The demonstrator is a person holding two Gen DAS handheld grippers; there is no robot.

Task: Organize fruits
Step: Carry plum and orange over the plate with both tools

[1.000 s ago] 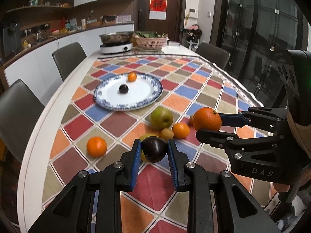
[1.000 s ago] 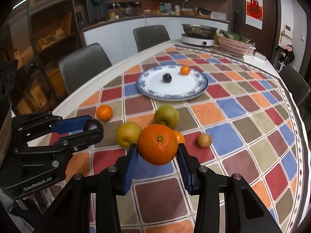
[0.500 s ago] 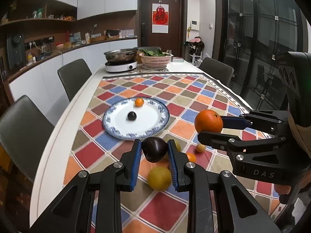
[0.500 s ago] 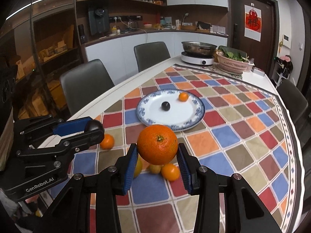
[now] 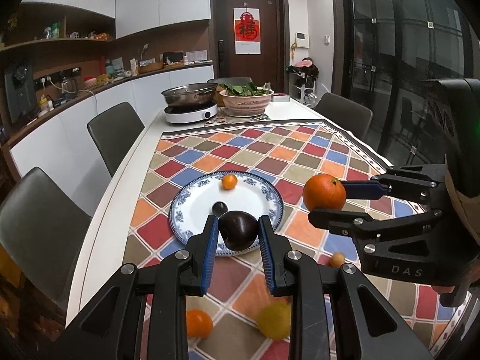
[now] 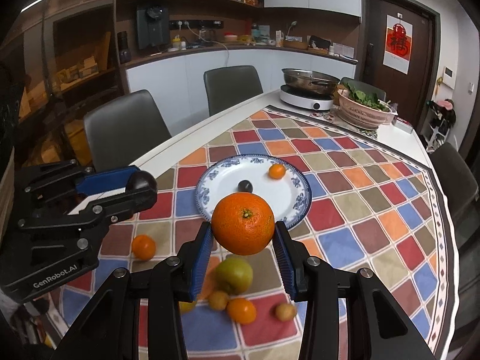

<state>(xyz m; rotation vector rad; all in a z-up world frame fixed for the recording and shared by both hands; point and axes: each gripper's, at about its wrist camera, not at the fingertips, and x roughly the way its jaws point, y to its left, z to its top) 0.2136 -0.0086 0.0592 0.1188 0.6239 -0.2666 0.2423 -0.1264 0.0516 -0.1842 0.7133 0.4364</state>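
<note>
My left gripper is shut on a dark purple plum, held in the air over the near rim of a blue-and-white plate. On that plate lie a small orange and a small dark plum. To the right, my right gripper is shut on a big orange, also held above the table near the plate. Below it on the checked cloth lie a green apple, small oranges and little yellowish fruits.
A long white table carries the checked cloth. At its far end stand an induction cooker with a steel pan and a pink basket of greens. Grey chairs line both sides. More fruit lies under my left gripper.
Both grippers have risen and moved forward toward the plate, each keeping its fruit. The loose fruit on the cloth now sits lower in both views.
</note>
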